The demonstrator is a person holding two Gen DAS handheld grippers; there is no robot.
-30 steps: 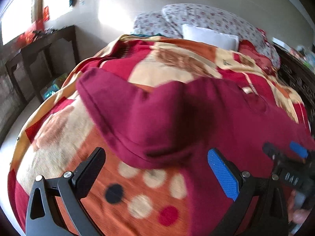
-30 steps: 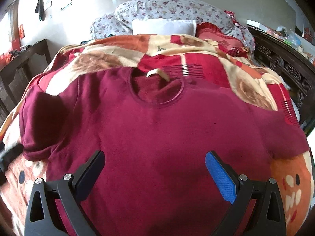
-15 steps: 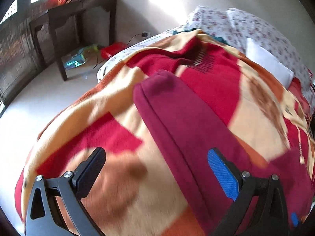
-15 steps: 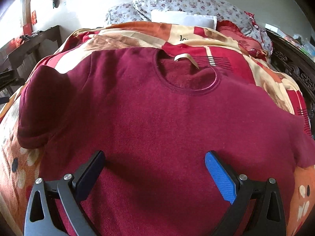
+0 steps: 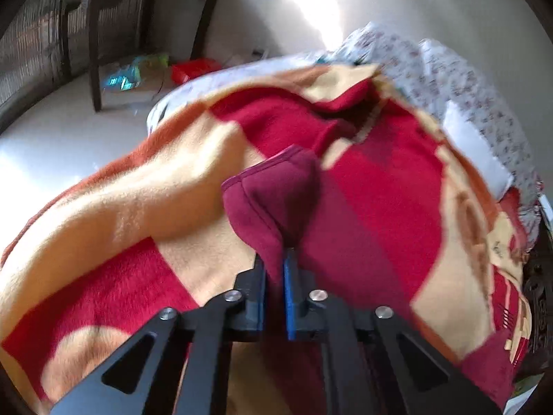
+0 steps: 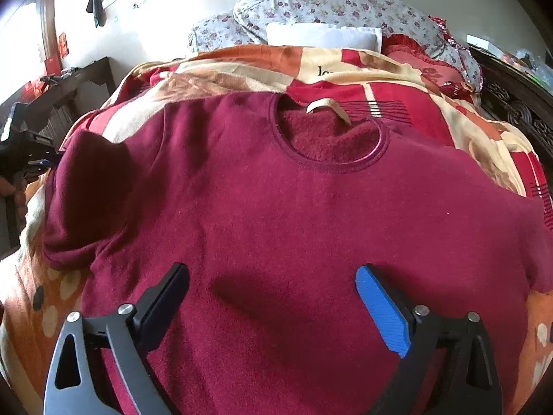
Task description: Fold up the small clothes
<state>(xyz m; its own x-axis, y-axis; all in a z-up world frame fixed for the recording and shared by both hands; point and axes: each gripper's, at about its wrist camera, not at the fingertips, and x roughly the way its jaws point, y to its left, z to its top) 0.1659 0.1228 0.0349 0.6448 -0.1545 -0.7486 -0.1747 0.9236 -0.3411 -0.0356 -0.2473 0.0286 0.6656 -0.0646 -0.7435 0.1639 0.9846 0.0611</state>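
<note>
A maroon sweatshirt (image 6: 293, 214) lies front up on a red, orange and cream blanket (image 6: 242, 65), its round neckline (image 6: 328, 138) toward the pillows. My left gripper (image 5: 274, 273) is shut on the end of the left sleeve (image 5: 276, 193), which bunches up between its pads. In the right wrist view that gripper (image 6: 41, 162) shows at the far left edge by the sleeve. My right gripper (image 6: 273, 290) hovers over the sweatshirt's lower middle, jaws wide and closing, with the cloth below them and nothing pinched.
Floral pillows (image 6: 328, 7) and a white pillow (image 6: 325, 36) lie at the head of the bed. A dark carved bed frame (image 6: 511, 100) runs along the right. A dark wooden table (image 5: 148, 7) stands on the pale floor left of the bed, with bags (image 5: 138, 72) under it.
My left gripper swung out to the sleeve's end and shut on it. My right gripper's jaws narrowed slightly, staying over the sweatshirt's lower part.
</note>
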